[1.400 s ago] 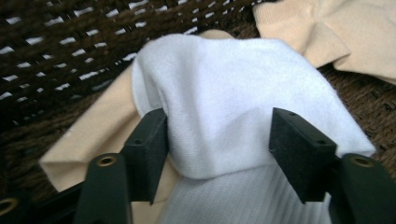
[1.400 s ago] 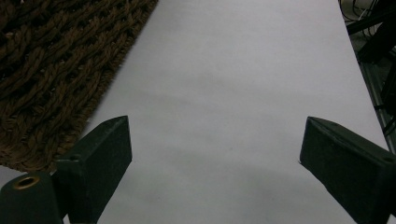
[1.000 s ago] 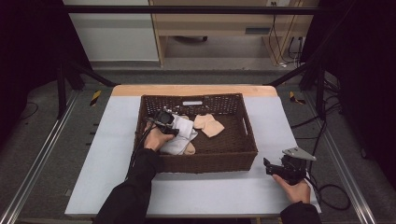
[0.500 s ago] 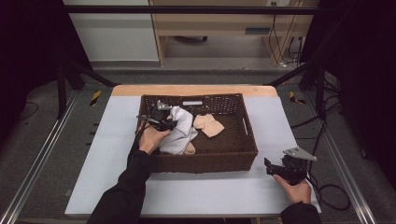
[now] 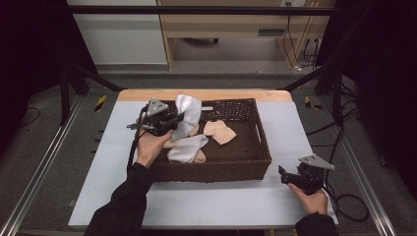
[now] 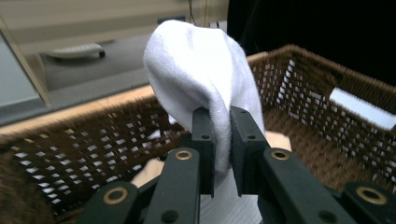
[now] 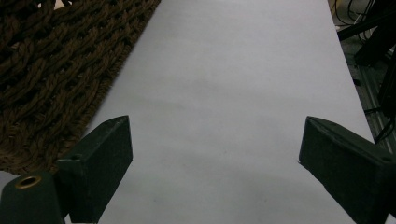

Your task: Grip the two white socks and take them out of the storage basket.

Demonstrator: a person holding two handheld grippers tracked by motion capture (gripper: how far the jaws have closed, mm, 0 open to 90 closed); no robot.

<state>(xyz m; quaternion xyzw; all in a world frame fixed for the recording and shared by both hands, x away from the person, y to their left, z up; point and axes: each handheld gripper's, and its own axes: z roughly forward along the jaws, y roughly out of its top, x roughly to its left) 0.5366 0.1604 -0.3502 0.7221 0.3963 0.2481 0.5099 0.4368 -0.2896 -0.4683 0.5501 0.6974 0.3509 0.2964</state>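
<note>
My left gripper hangs above the left part of the brown wicker basket. Its jaws have just been closing and are shut on a white sock, which drapes over and below them. In the left gripper view the sock is pinched between the two black jaws of my left gripper, its top flopping over them. Another white sock and beige socks lie in the basket. My right gripper rests open on the table at the front right; nothing lies between the jaws of this right gripper.
The basket wall has a white label on its far side. The woven basket corner lies left of my right gripper on the pale grey table. Metal frame rails run along both table sides.
My left gripper has risen out of the basket with the white sock, lifting it clear of the other socks. The right gripper has stayed where it was.
</note>
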